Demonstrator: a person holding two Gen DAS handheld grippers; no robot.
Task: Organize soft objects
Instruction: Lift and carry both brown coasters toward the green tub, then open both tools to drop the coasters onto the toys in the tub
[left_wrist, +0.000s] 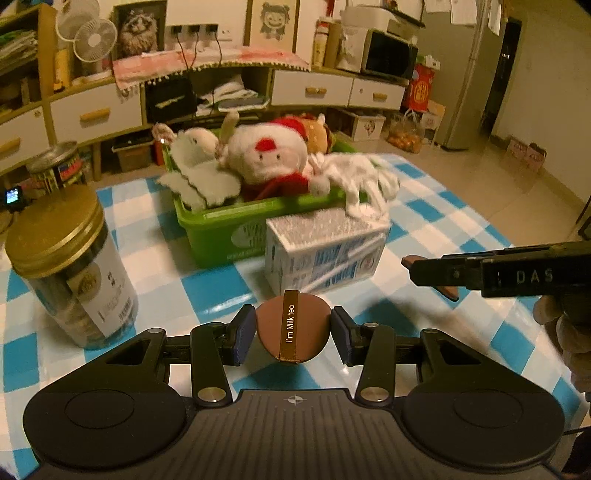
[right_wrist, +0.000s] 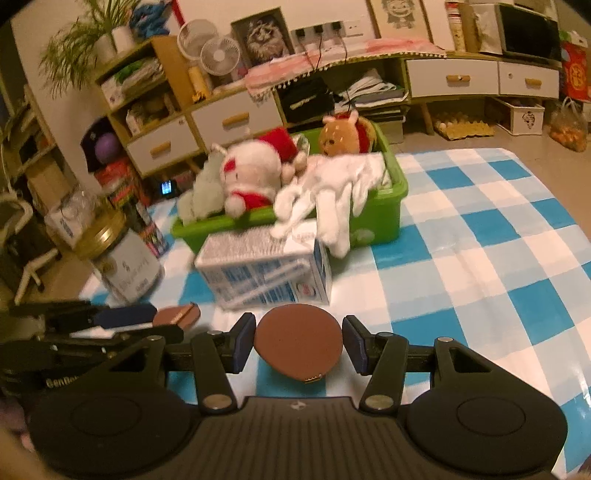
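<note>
Brown ribboned puff clamped in left fingers, plain puff in right fingers, tapered ends camera-ward

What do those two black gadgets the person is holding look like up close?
Both are matte black plastic. The left gripper and the right gripper each have a ribbed centre plate with a small emblem, two rounded side lobes with oval insets, silver rivets on hinged linkage bars, and dark blue pads on the fingers. Seen side-on, one shows pale lettering. No cables or sleeves are clearly visible.
</note>
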